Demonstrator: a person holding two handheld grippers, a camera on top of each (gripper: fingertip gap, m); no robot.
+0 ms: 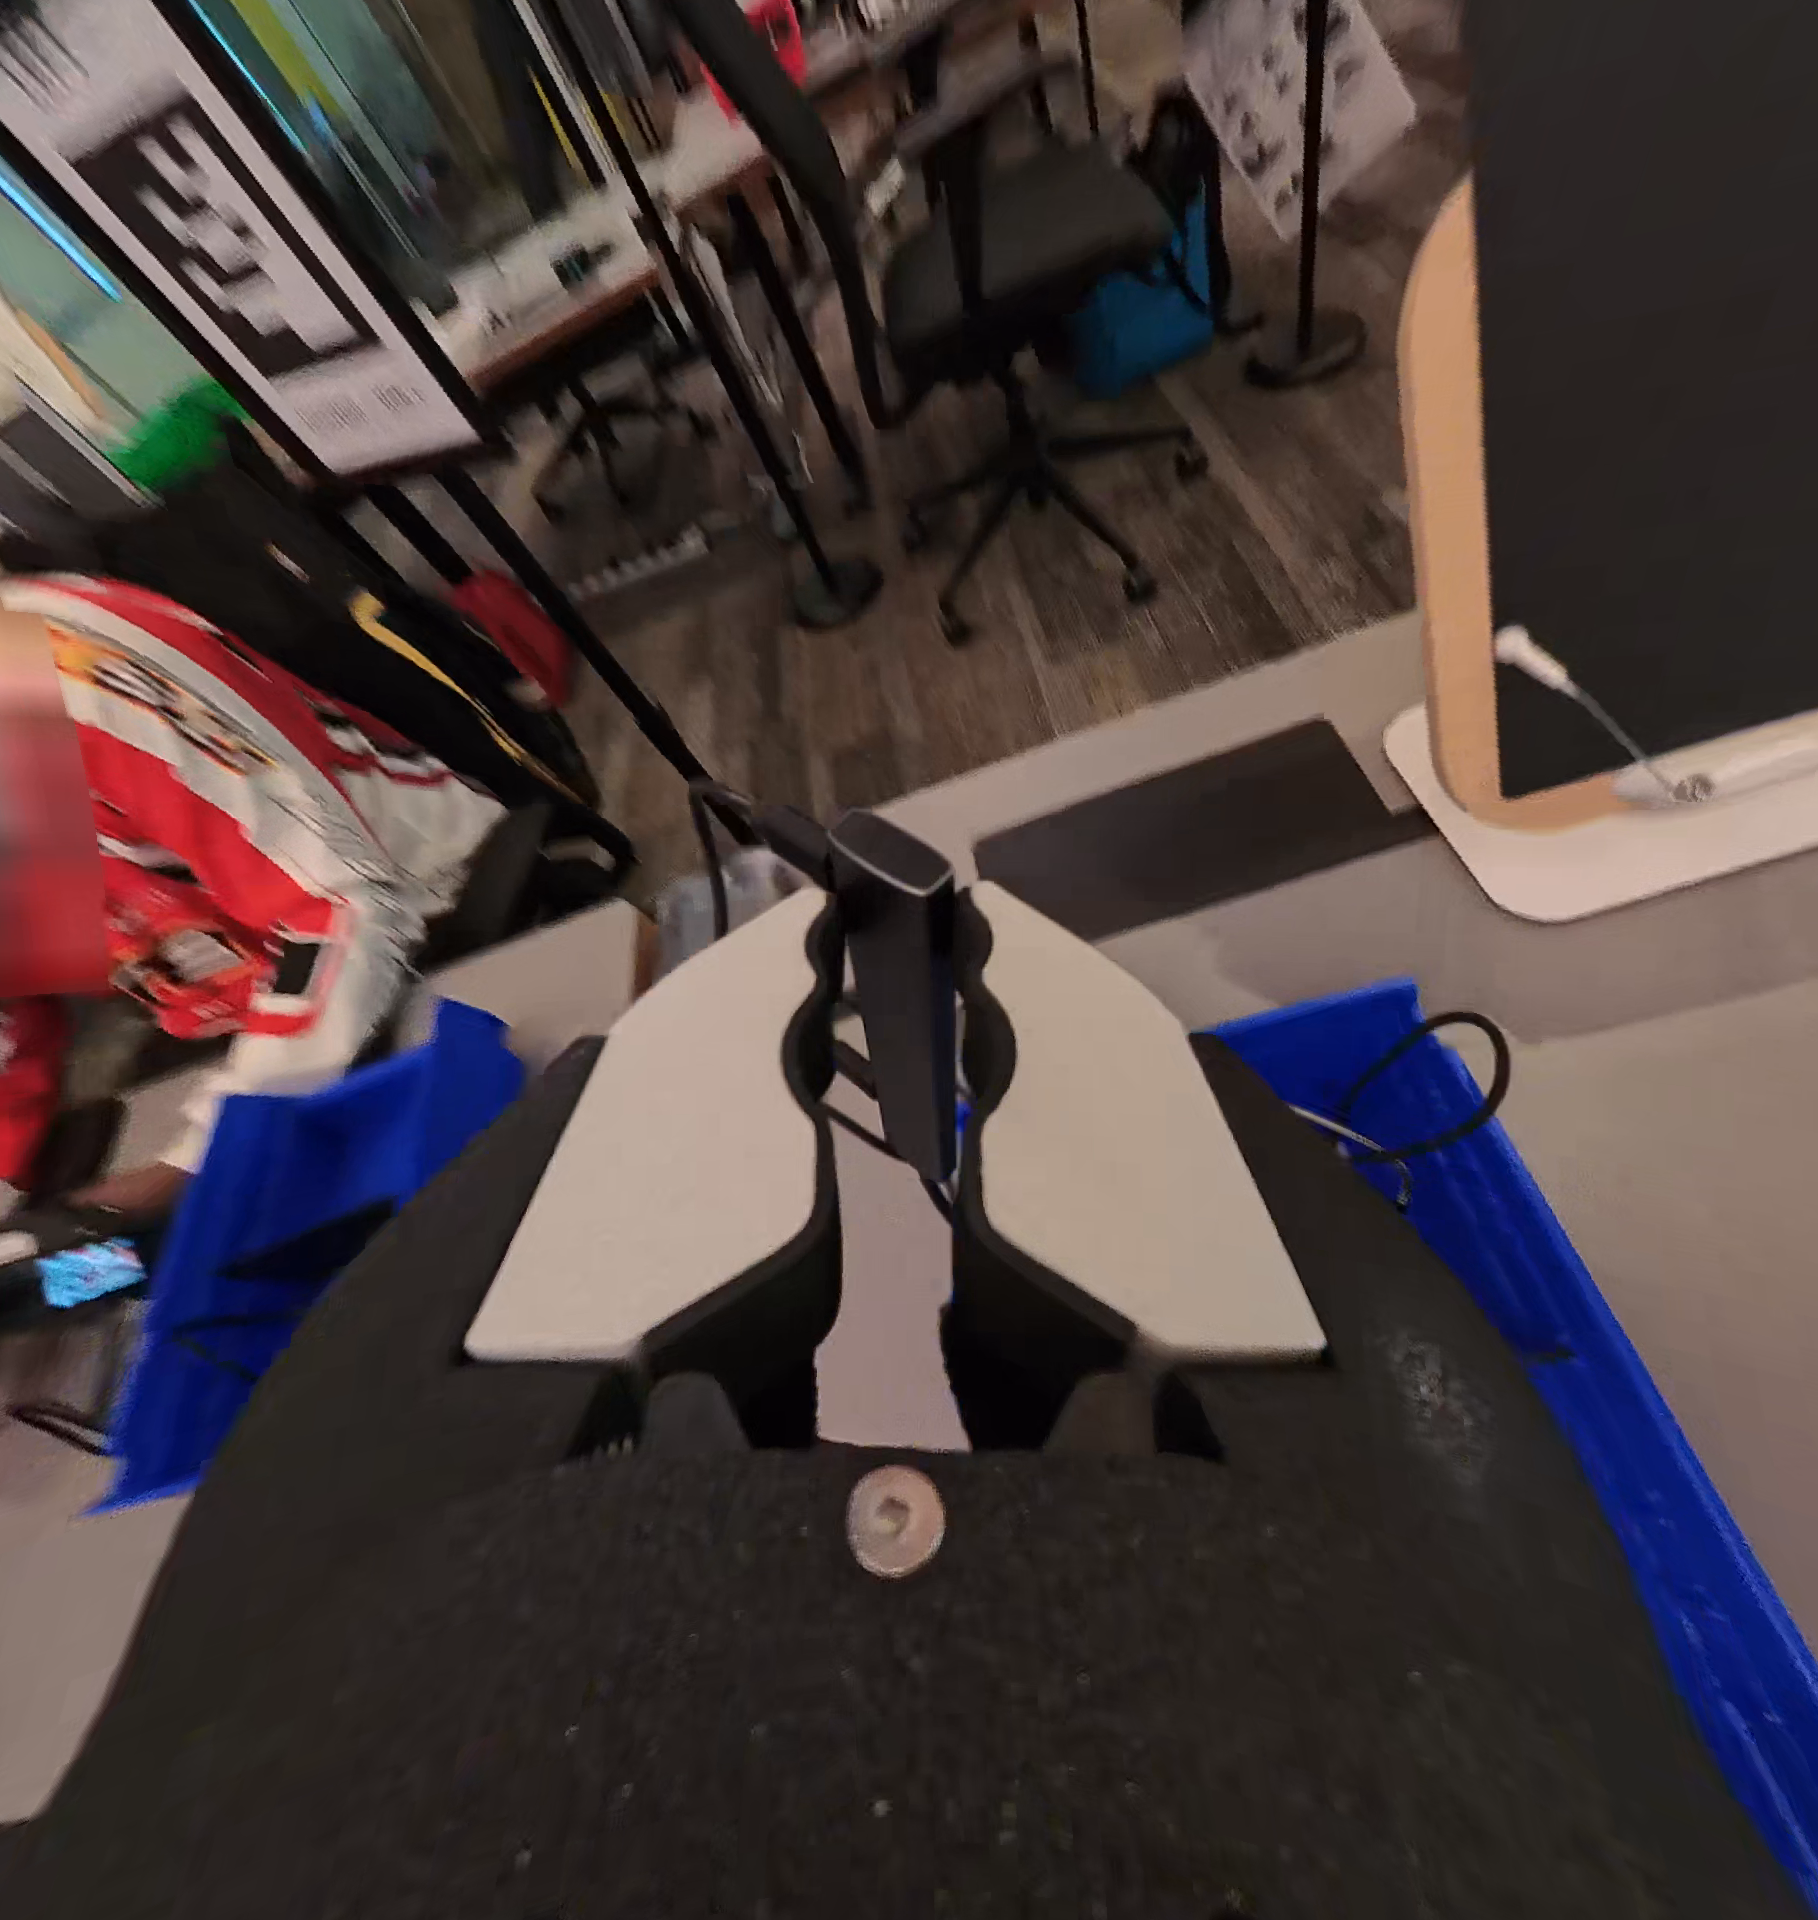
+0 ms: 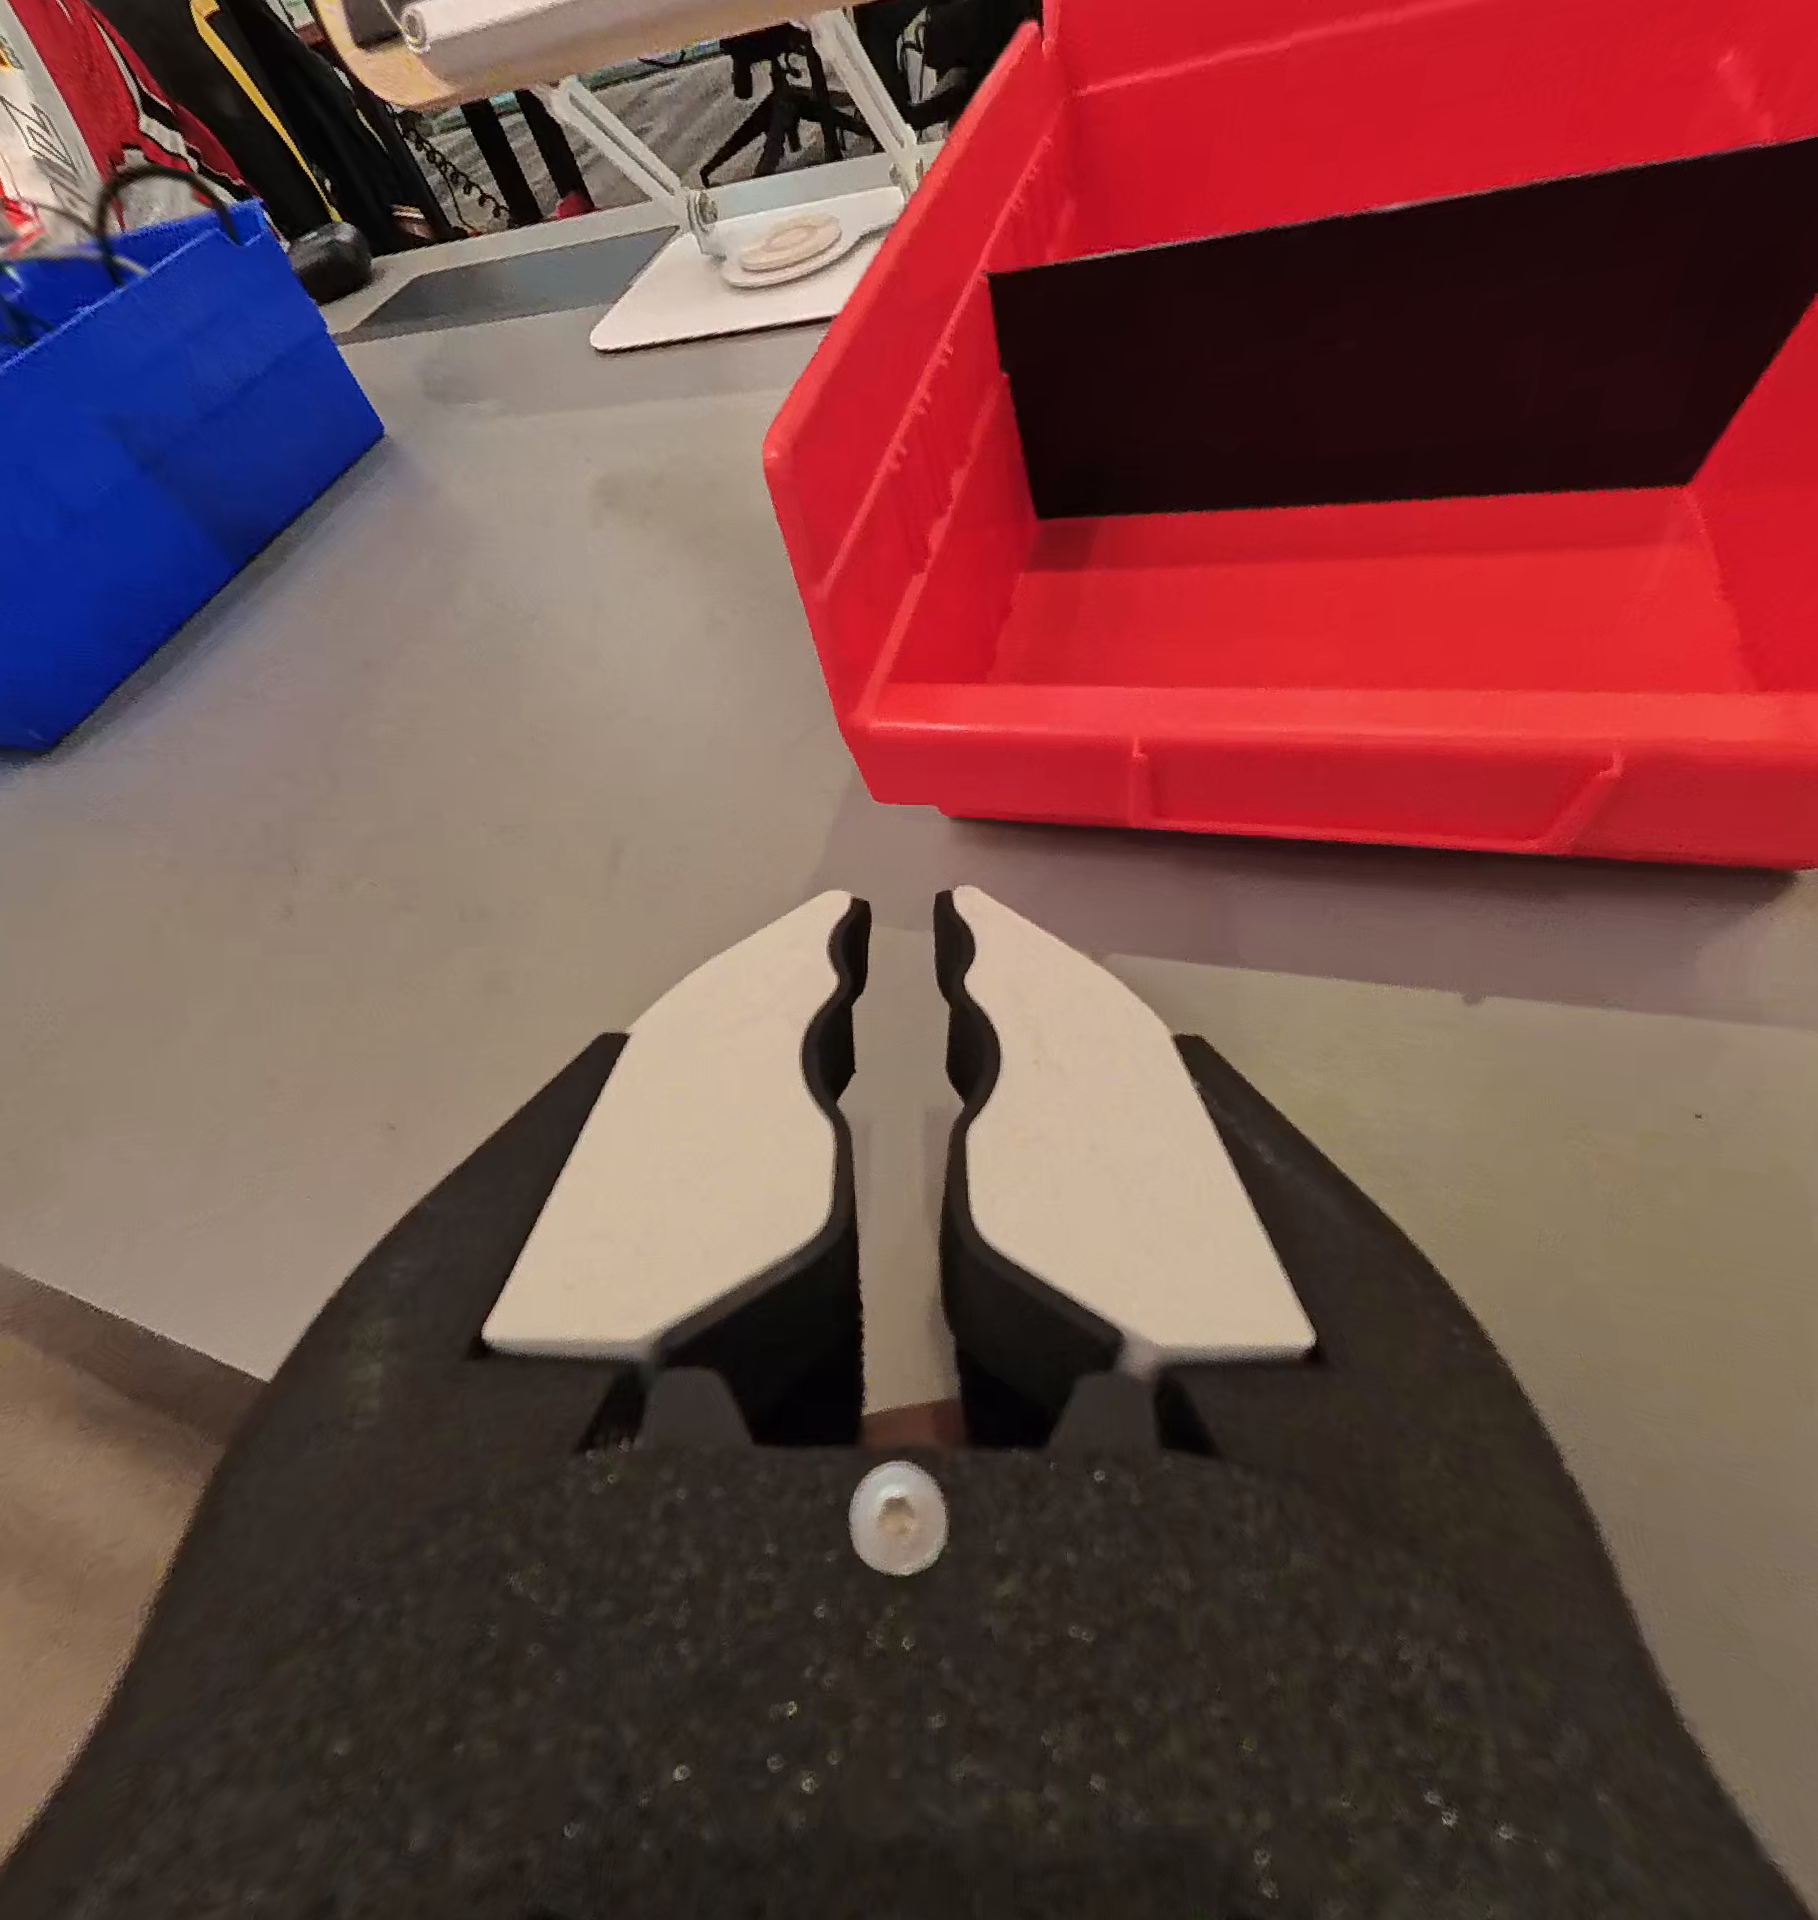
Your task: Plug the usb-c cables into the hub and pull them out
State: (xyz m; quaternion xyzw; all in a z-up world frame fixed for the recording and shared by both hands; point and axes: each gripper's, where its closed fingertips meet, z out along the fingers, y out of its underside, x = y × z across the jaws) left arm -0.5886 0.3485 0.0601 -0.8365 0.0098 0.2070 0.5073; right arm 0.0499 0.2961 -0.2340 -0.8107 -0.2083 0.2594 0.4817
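While the left gripper (image 1: 900, 935) was raised over the blue bin (image 1: 1570, 1299), its jaws were clamped on the hub (image 1: 900, 997), a slim dark bar held nearly upright between the notched pads. A black cable (image 1: 770, 826) left the hub's upper end and dropped behind the left finger; thin dark leads trailed below, though whether these were plugged in could not be told. Because the grip fell on a narrow, smooth body, a sideways push from an incoming plug could have twisted or slid the hub within the pads. The hanging cable could also have snagged on the bin's rim. Background blur hinted at motion, which would have made alignment harder.

Over the grey table (image 2: 572, 727), the right gripper (image 2: 902, 914) held nothing, its jaws parted by only a narrow gap. A red bin (image 2: 1352, 748) with a black divider (image 2: 1404, 384) stood ahead on the right, the blue bin (image 2: 136, 499) far left. No usb-c plug appeared here, so one had yet to be fetched; a poorly squared grasp on it would have risked a jammed or bent connector.
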